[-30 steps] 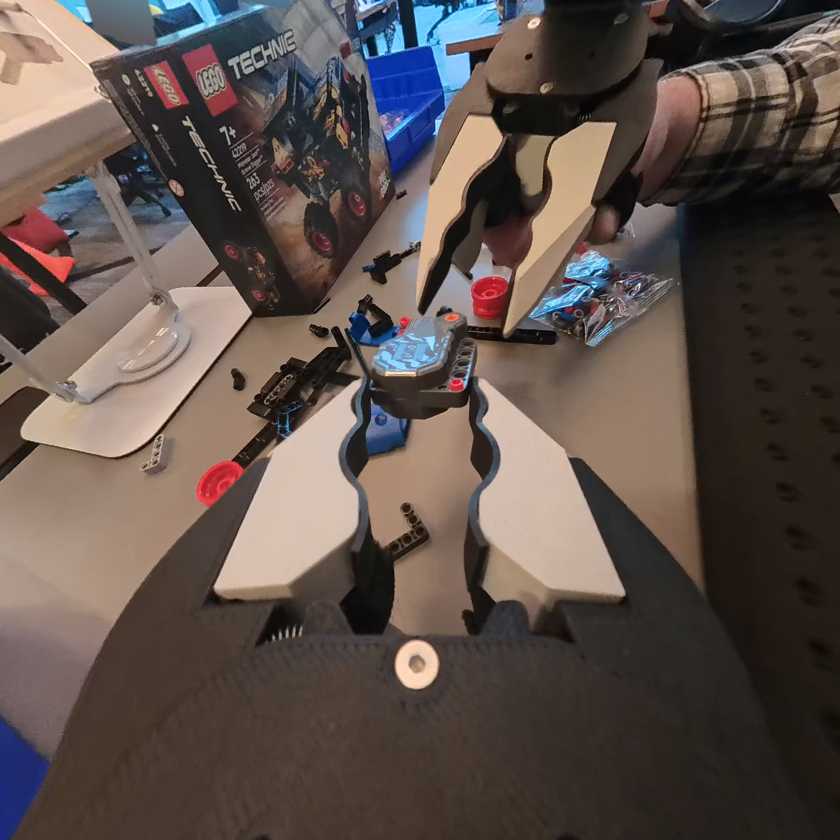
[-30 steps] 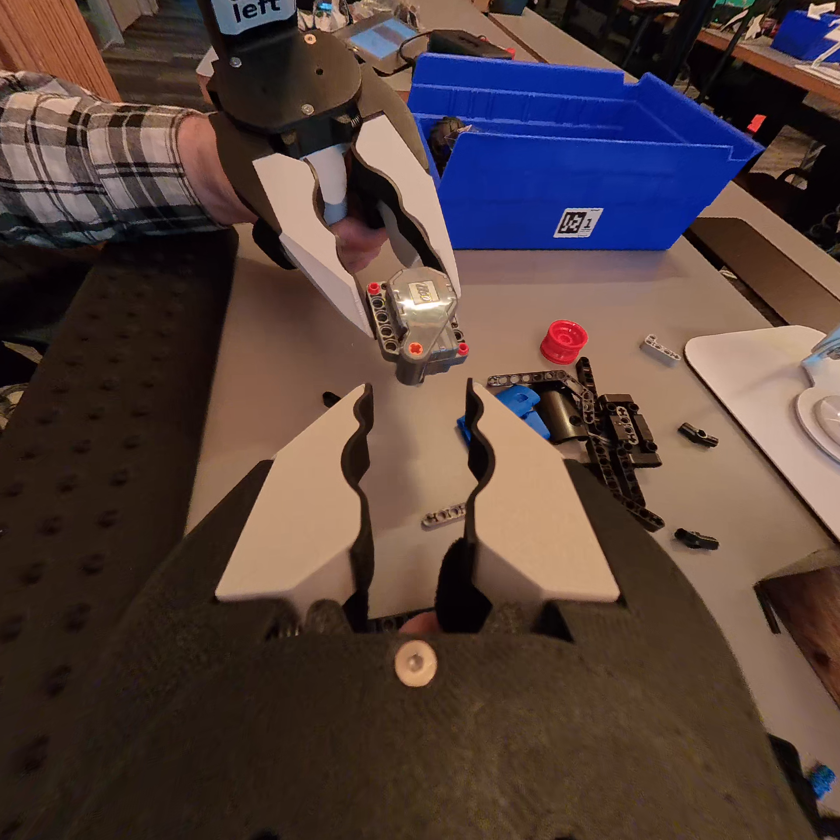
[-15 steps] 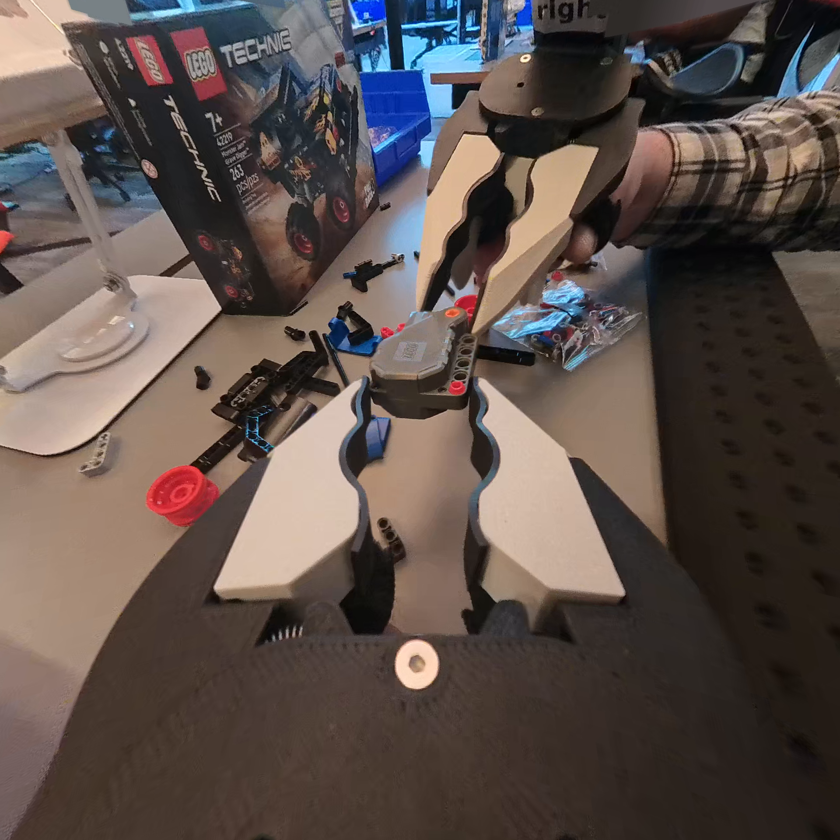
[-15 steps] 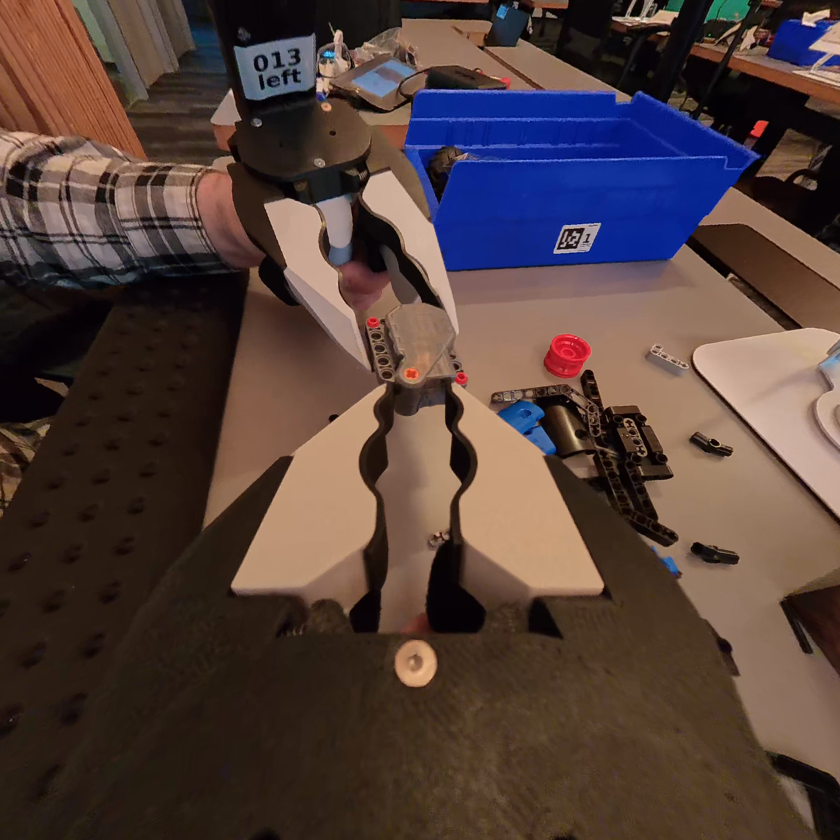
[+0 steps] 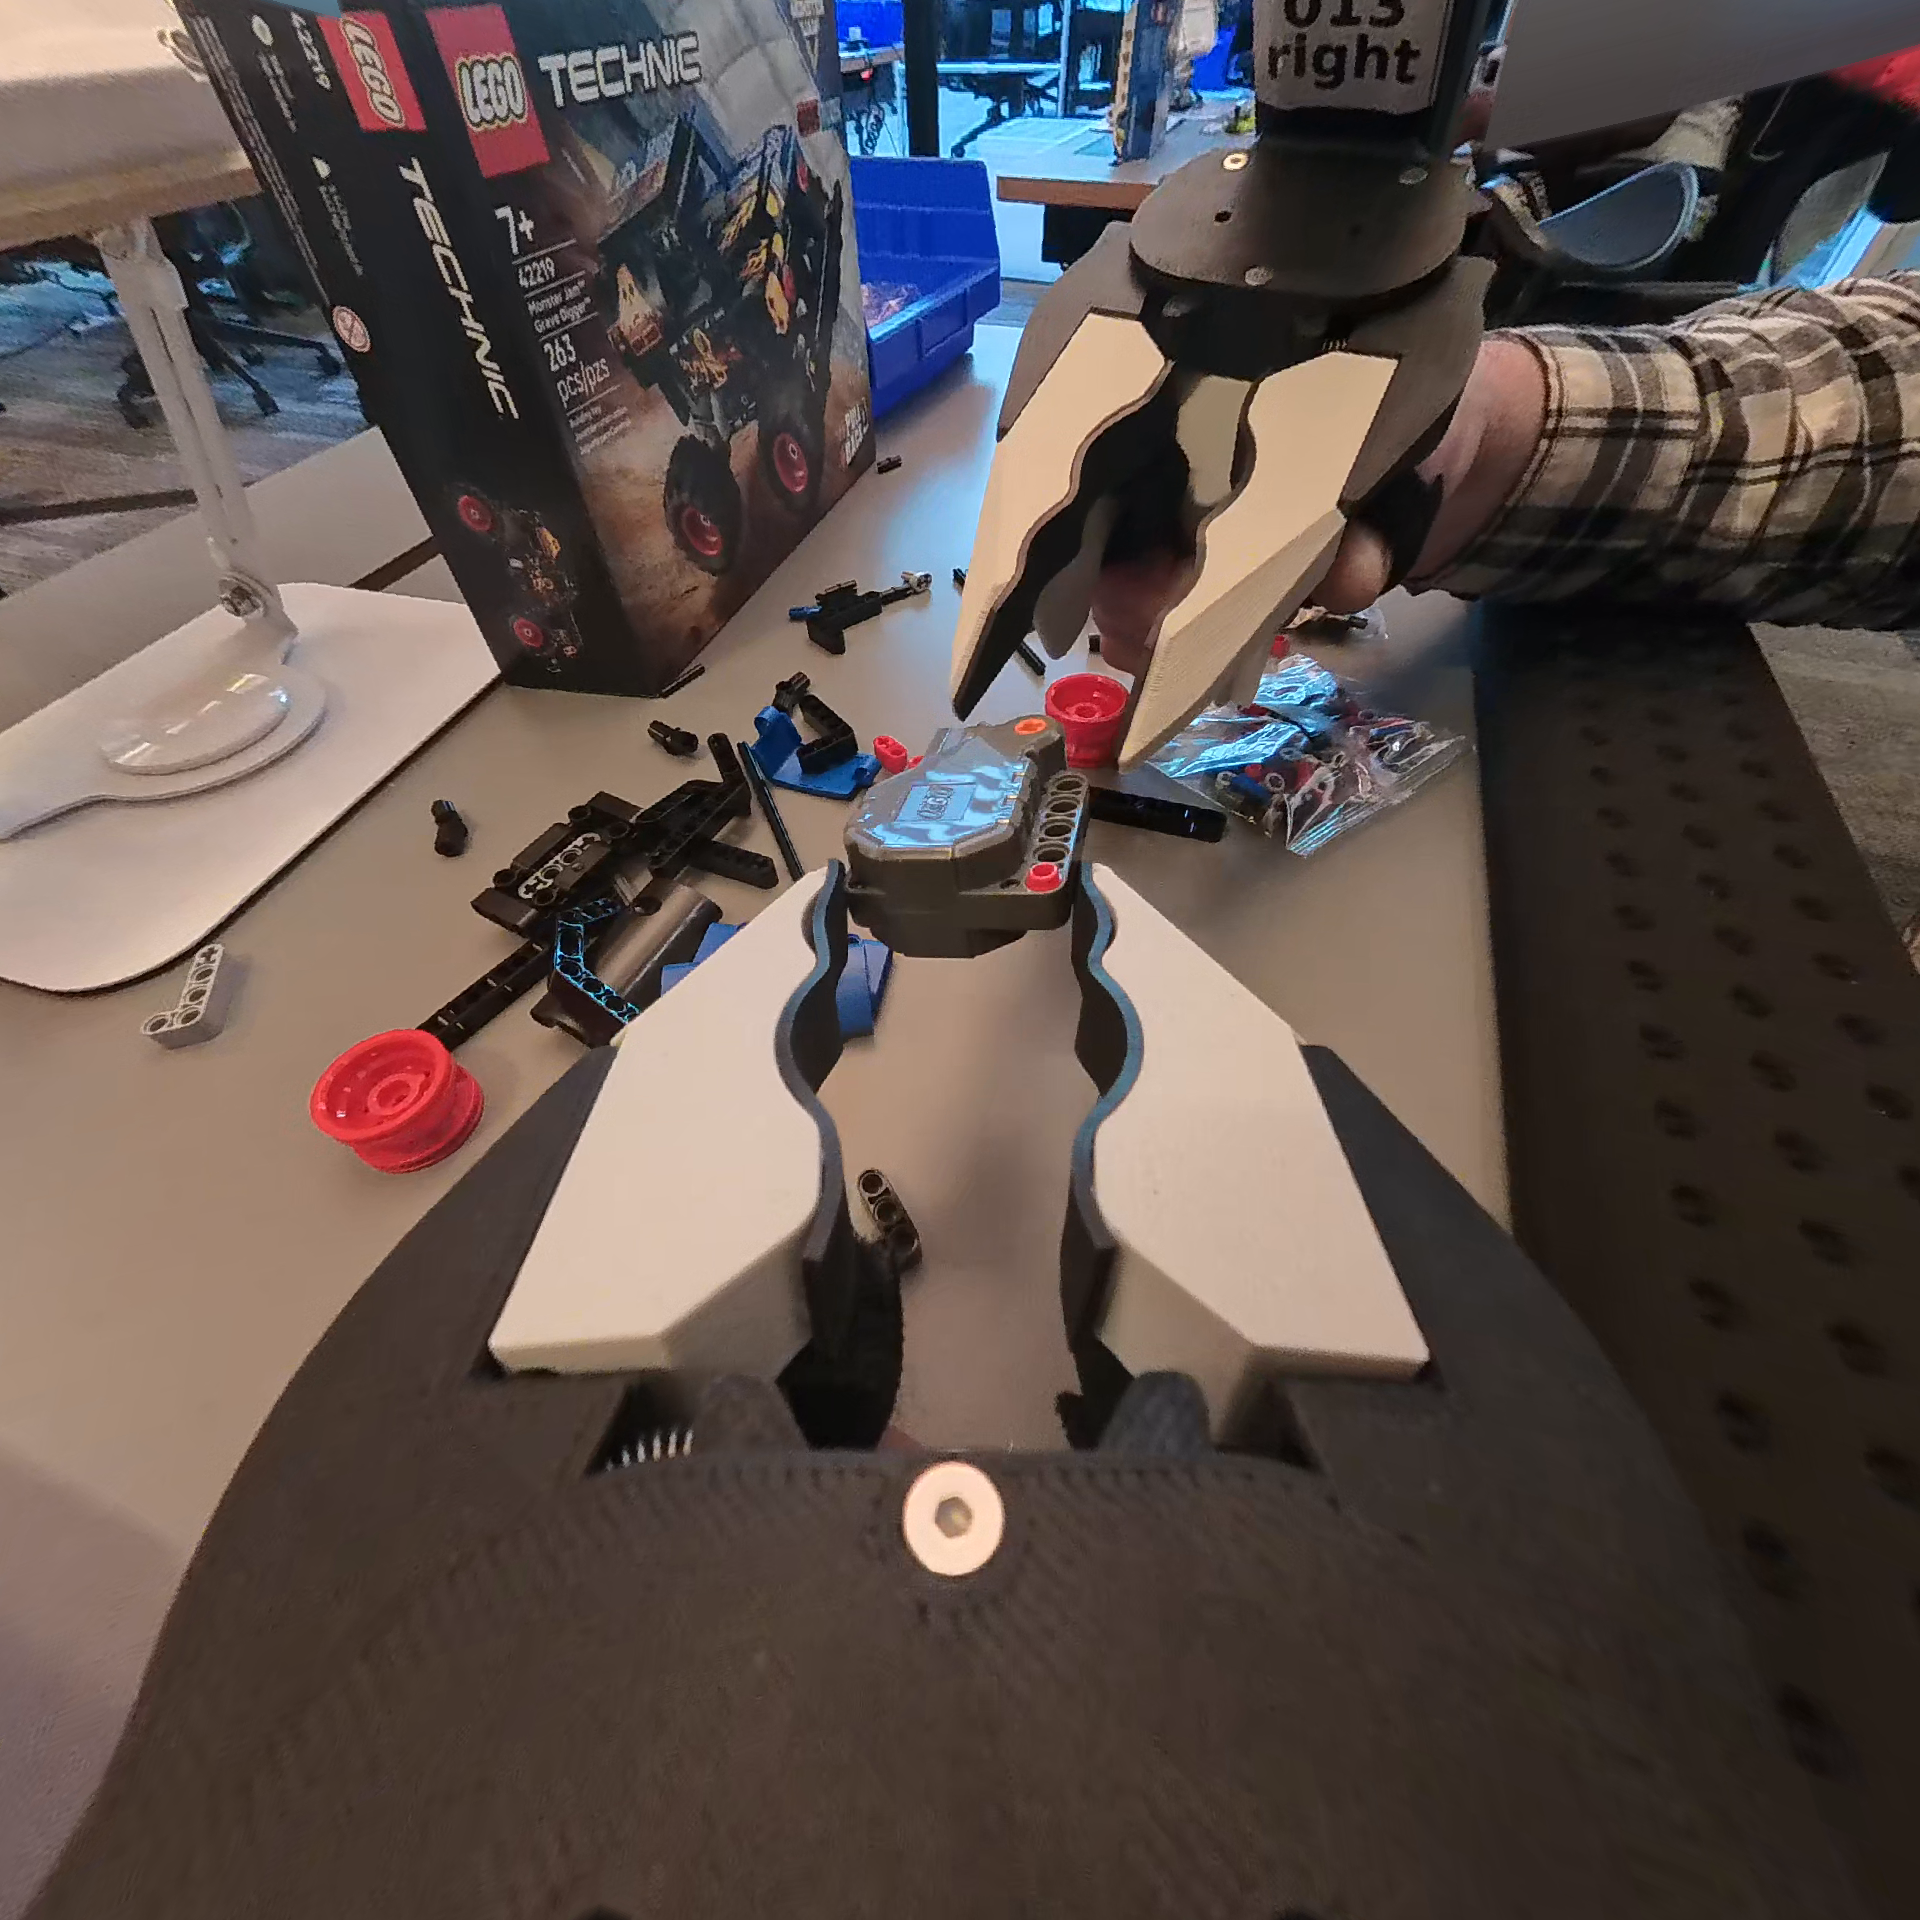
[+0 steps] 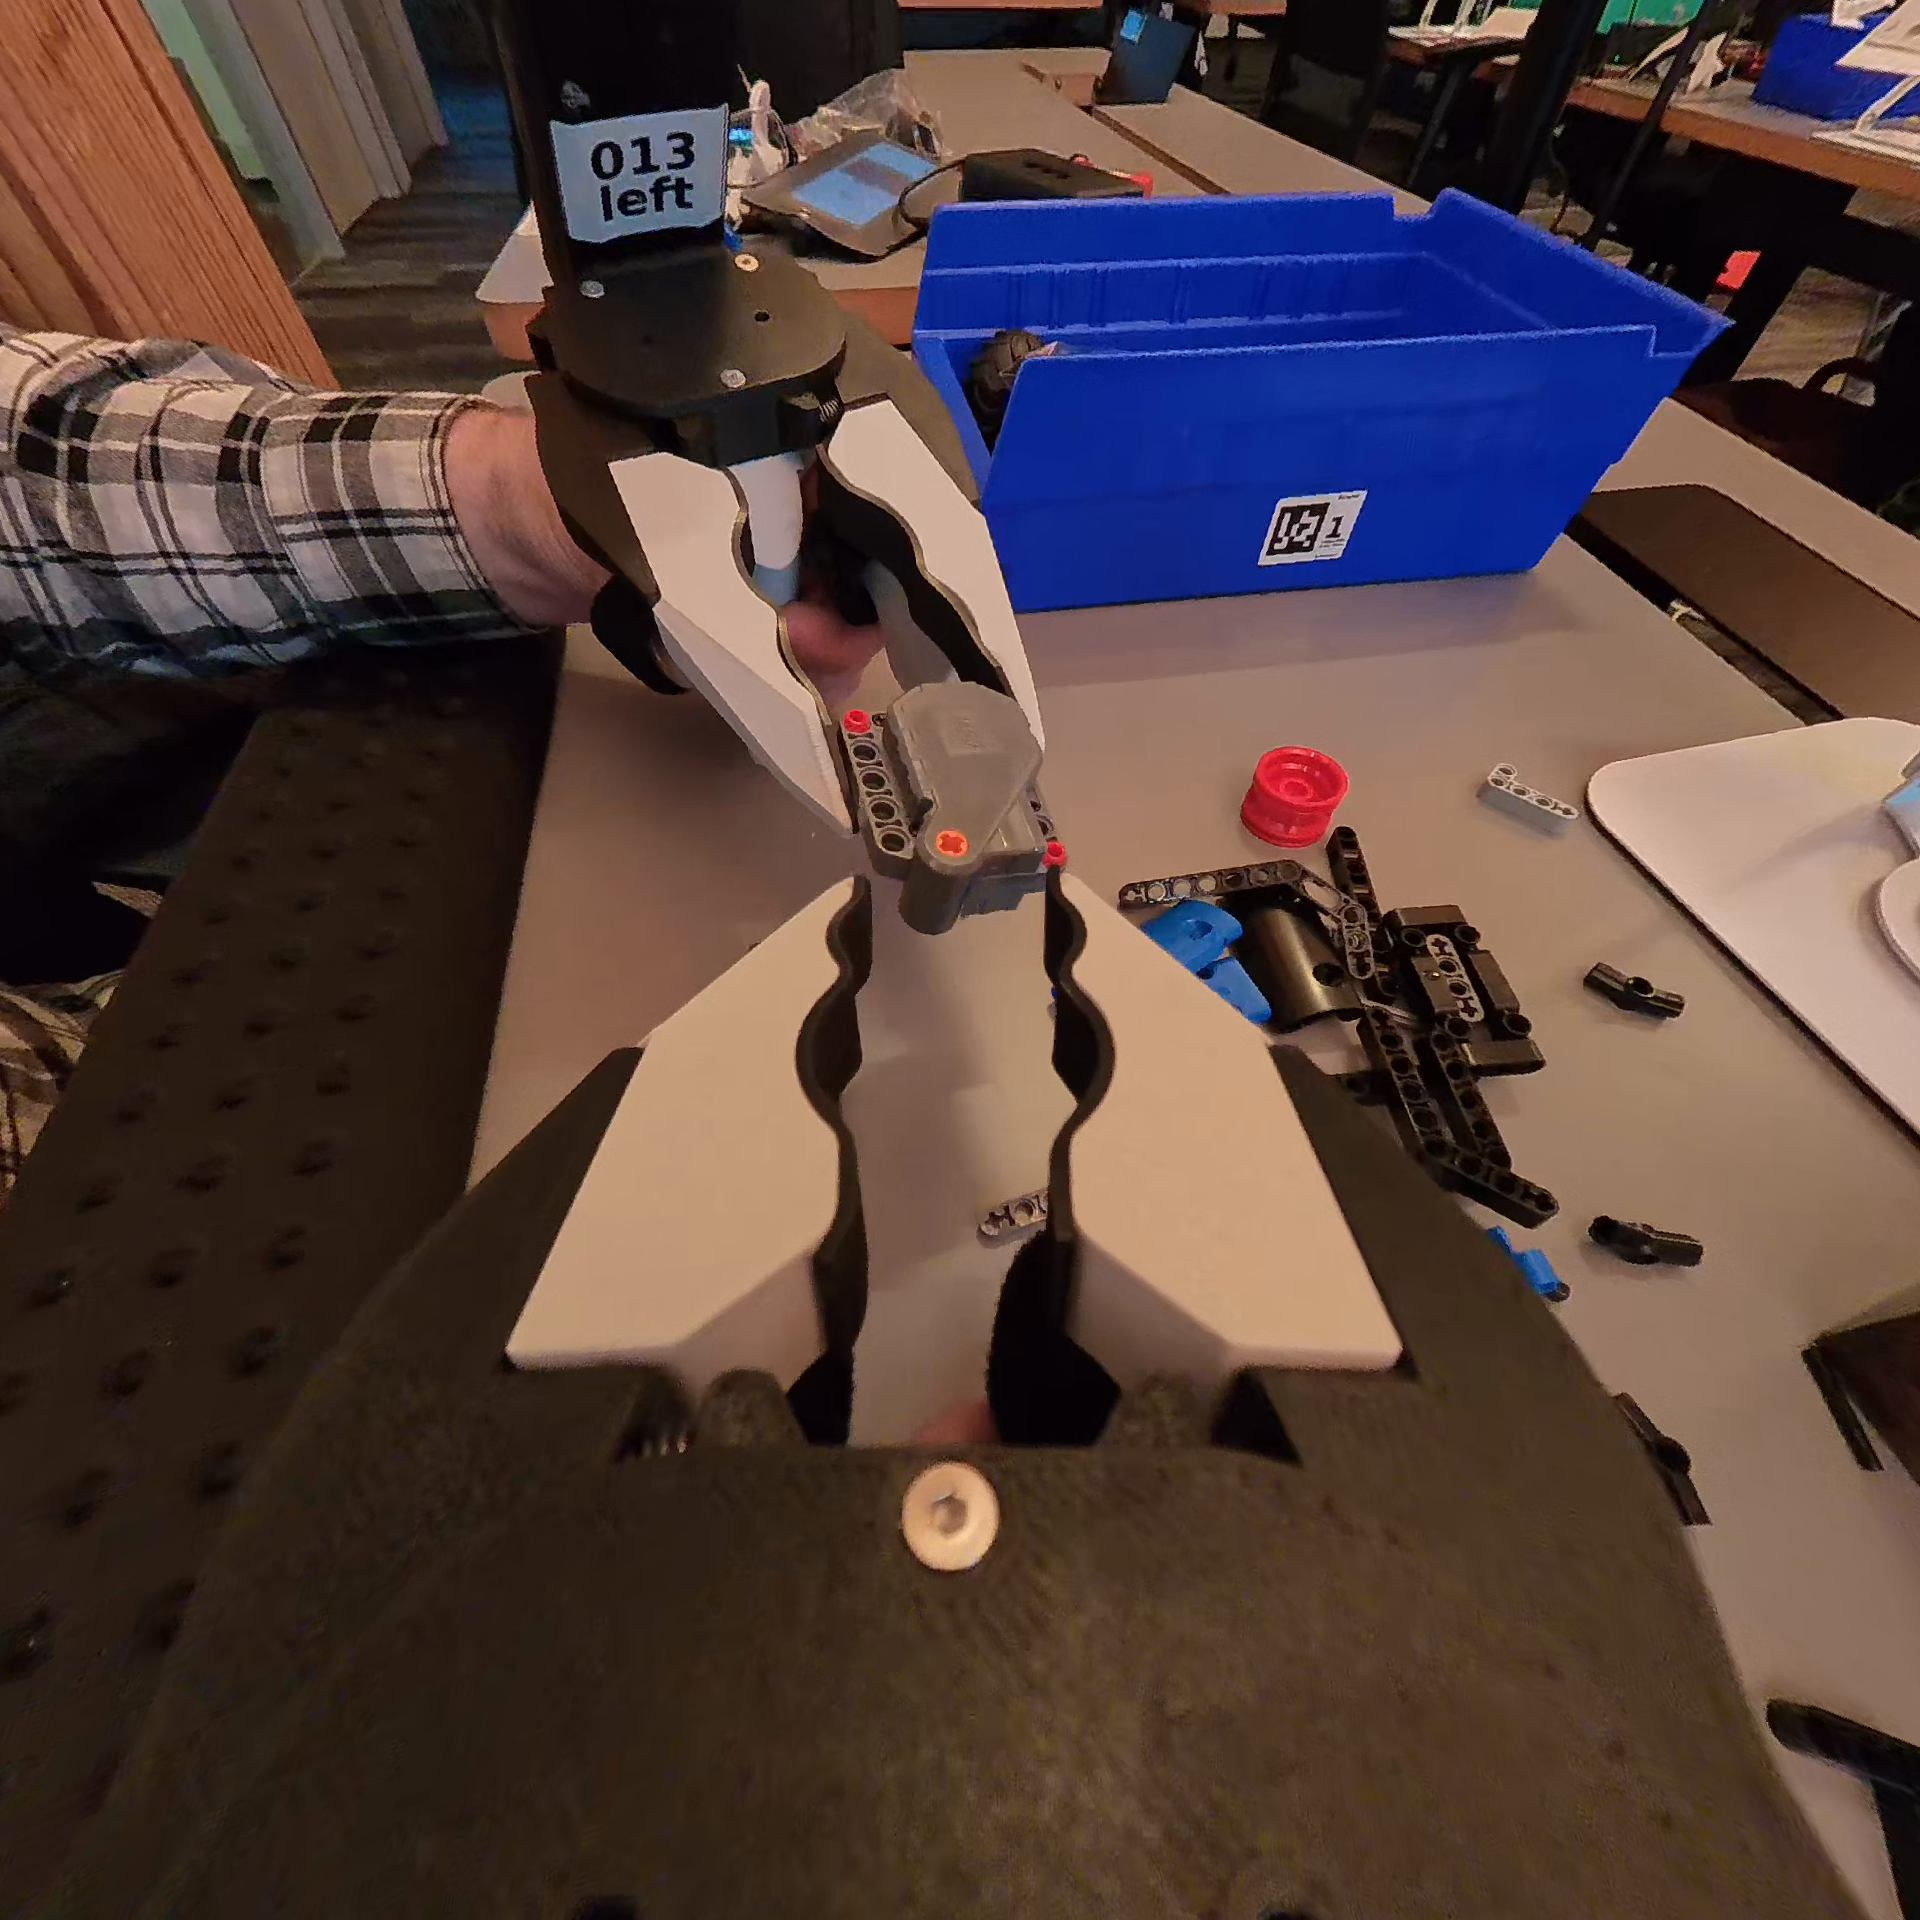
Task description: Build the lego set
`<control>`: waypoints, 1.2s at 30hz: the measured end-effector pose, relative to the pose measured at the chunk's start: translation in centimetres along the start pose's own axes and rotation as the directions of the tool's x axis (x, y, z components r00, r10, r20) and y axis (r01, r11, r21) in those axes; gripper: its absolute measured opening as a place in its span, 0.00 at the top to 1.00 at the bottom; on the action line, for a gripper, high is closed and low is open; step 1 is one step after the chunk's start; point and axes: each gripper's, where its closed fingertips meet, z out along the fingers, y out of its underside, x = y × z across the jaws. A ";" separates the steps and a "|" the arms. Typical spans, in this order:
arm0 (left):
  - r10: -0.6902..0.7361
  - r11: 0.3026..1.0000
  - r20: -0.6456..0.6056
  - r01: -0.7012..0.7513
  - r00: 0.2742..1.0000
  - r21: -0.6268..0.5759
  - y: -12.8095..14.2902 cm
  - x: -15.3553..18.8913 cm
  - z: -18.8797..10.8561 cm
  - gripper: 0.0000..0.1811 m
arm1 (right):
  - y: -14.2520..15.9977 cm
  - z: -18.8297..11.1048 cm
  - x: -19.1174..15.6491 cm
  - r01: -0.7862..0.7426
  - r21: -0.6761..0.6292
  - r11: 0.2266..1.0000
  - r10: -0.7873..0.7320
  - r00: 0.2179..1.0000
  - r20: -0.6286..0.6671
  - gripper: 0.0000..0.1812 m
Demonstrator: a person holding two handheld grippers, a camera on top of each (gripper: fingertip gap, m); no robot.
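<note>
**Grey motor block held up between your two tongs**

Your left tongs [image 5: 958,894] are clamped on the grey motor block [image 5: 961,831], gripping it by its sides at the very tips, clear of the table [image 5: 1299,935]. In the right wrist view the same block [image 6: 951,800] sits just past the tips of your right tongs [image 6: 954,883], which are spread to a moderate gap and hold nothing. Its round orange socket faces those tips, and small red pins show at its corners. Whether the right tips touch the block you cannot tell; from the left view they hang just above and behind it.

Below your left tongs, a short black piece [image 5: 888,1200] lies on the table between the fingers. Left of them sits a red wheel hub [image 5: 395,1101], then a small grey beam [image 5: 192,992], then a heap of black and blue parts [image 5: 634,862]. A second red hub [image 5: 1086,707] lies just beyond the block, with a clear bag of parts [image 5: 1299,748] to its right.

Farther out stand the set's box [image 5: 582,343] on the left and a white stand base [image 5: 208,717] beside it. Past your left tongs in the right view is a blue bin [image 6: 1299,416].
</note>
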 end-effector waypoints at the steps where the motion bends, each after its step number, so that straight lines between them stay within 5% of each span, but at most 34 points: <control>1: 0.001 1.000 -0.001 -0.001 1.000 -0.001 0.0 0.0 0.0 0.77 | 0.0 0.0 0.0 -0.002 0.001 1.000 0.002 1.000 0.001 0.83; 36: -0.006 1.000 0.027 0.006 1.000 0.016 0.2 -0.8 -0.4 0.77 | 0.9 -0.4 0.2 0.008 -0.011 1.000 -0.008 1.000 -0.007 0.83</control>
